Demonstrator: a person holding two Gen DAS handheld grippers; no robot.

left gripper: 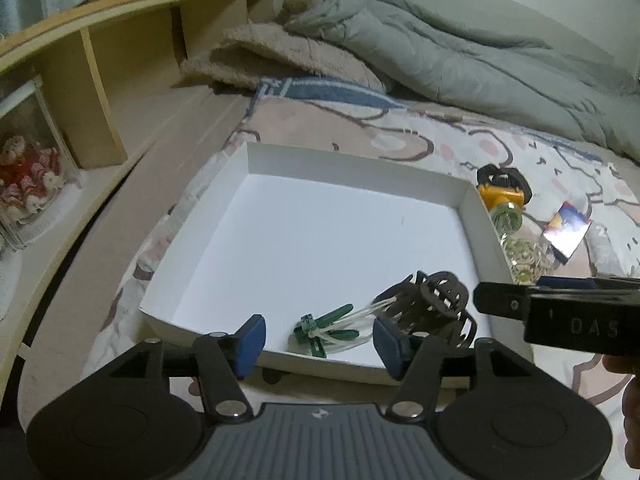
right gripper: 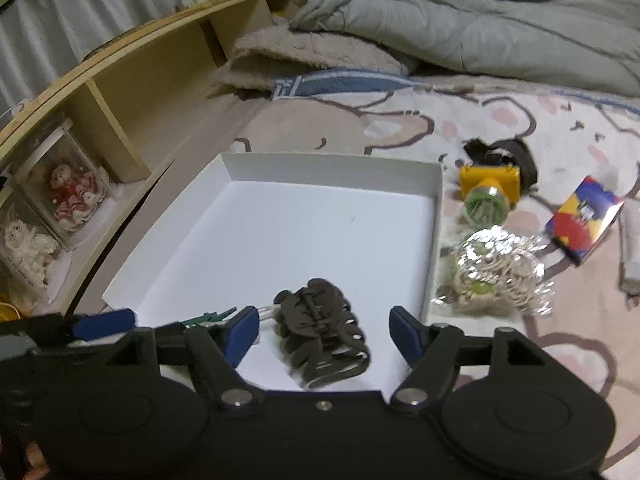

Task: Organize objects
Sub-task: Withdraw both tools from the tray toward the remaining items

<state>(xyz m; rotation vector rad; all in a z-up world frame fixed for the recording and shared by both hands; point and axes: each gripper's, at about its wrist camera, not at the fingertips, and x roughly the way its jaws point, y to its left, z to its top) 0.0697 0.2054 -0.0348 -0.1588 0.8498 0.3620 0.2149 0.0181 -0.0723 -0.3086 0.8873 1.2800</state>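
Hair claw (right gripper: 322, 334), white tray (right gripper: 332, 168), headlamp (right gripper: 490, 188)

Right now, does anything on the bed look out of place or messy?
Yes: the yellow headlamp, foil packet and colourful card lie loose beside the white tray, while only the hair claw and green ties are inside.

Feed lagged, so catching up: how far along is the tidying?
Done: dark hair claw and green-and-clear sticks lie in the white tray. In hand: nothing; both tools are open. Left on the bed: yellow headlamp, foil packet, colourful box.
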